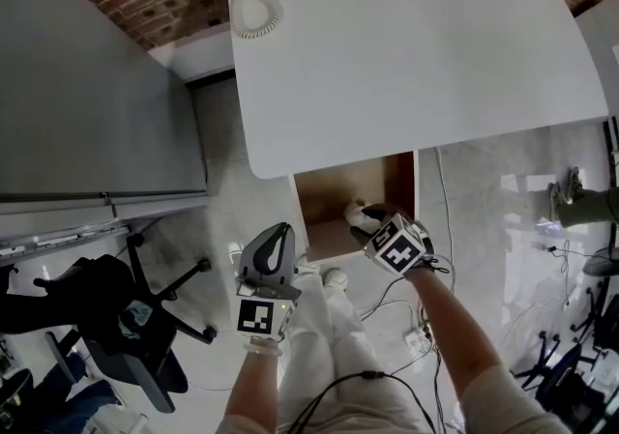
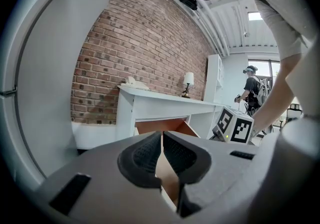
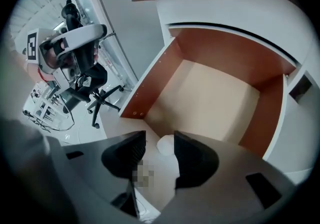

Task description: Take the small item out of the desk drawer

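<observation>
Right tongs [image 3: 160,139] open over item [image 3: 167,146], left tongs [image 2: 162,138] closed

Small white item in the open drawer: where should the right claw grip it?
Probably across its rounded sides, from above: the small white item lies low on the drawer floor, walls beside it. The right claw is open over it.

White tabletop [image 1: 416,55] sits above an open drawer [image 3: 150,81] of red-brown walls and pale beige floor; its small rounded item [image 3: 166,145] is white. Brick wall [image 2: 140,53] shows red-brown. Dark grey left claw [image 2: 162,154] and right claw [image 3: 159,152] bear black-and-white square markers [image 1: 263,316].
</observation>
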The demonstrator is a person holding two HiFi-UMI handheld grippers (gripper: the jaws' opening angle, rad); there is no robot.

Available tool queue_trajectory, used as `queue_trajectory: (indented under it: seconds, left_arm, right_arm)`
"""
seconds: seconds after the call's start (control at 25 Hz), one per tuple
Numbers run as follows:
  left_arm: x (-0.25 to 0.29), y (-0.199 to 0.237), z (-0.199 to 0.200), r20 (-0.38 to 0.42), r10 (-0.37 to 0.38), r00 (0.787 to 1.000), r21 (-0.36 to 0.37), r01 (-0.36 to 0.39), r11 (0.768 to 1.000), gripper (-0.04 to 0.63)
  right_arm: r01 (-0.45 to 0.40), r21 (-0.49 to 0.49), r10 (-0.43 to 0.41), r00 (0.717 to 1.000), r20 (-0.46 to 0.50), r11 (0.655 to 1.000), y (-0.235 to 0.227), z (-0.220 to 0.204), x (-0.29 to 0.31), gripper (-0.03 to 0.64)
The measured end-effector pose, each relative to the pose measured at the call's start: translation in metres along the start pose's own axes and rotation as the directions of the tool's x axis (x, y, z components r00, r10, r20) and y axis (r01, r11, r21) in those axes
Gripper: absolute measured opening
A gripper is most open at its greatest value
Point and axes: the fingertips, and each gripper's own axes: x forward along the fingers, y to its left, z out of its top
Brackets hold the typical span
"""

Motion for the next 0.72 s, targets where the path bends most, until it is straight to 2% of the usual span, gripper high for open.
queue_trajectory:
  seconds: [0.28,0.72]
  left_arm:
    - [0.009,0.007,-0.016,-0.009,0.006,1.0,-0.025,-0.006,1.0,0.005]
    - [0.011,0.013,-0.026,-0.005,0.032,0.999,-0.05,-0.033,0.998,0.005]
  right_arm:
    - [-0.03,-0.009,0.029,0.996,-0.085,1.0,-0.013,-0.006,0.036,0.22]
    - [-0.061,0.102,0.085,0.964,-0.251,0.993,-0.015,-0.028,0.066,0.262]
